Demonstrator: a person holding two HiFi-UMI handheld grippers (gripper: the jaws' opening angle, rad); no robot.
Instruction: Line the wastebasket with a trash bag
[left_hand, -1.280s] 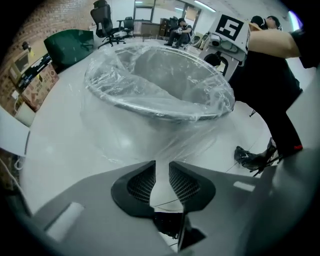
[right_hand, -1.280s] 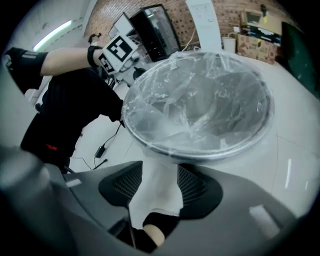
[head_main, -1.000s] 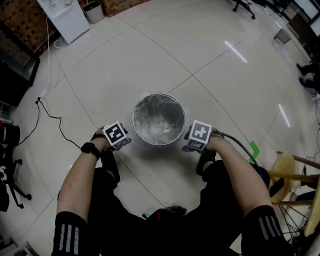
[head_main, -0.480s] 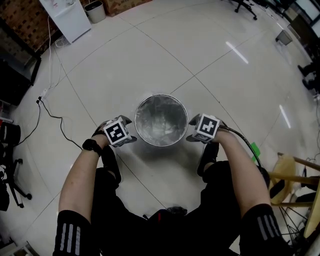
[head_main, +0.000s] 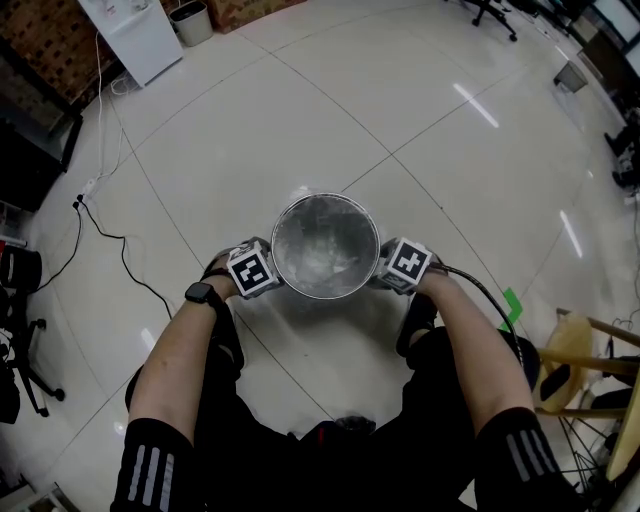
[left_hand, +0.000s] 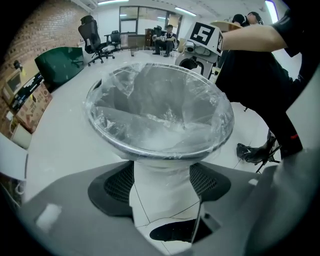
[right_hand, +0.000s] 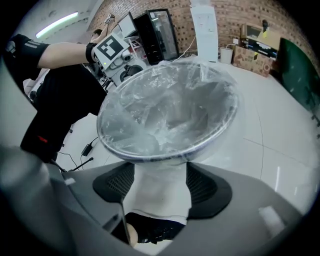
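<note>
Mid-floor (head_main: 250, 130), wastebasket (head_main: 326, 296) stands upright with clear trash bag (head_main: 325, 245) lining it, folded over the rim. Left gripper (left_hand: 162, 185) and right gripper (right_hand: 157, 187) flank it, jaws just opened, spread wide. Basket wall sits between them, unpinched.

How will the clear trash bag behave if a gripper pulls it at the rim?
The trash bag looks thin and crinkled: probably floppy, light, easily torn. Its glossy film may slip in a grip. The wastebasket holds nothing else, so pulling might shift it.
</note>
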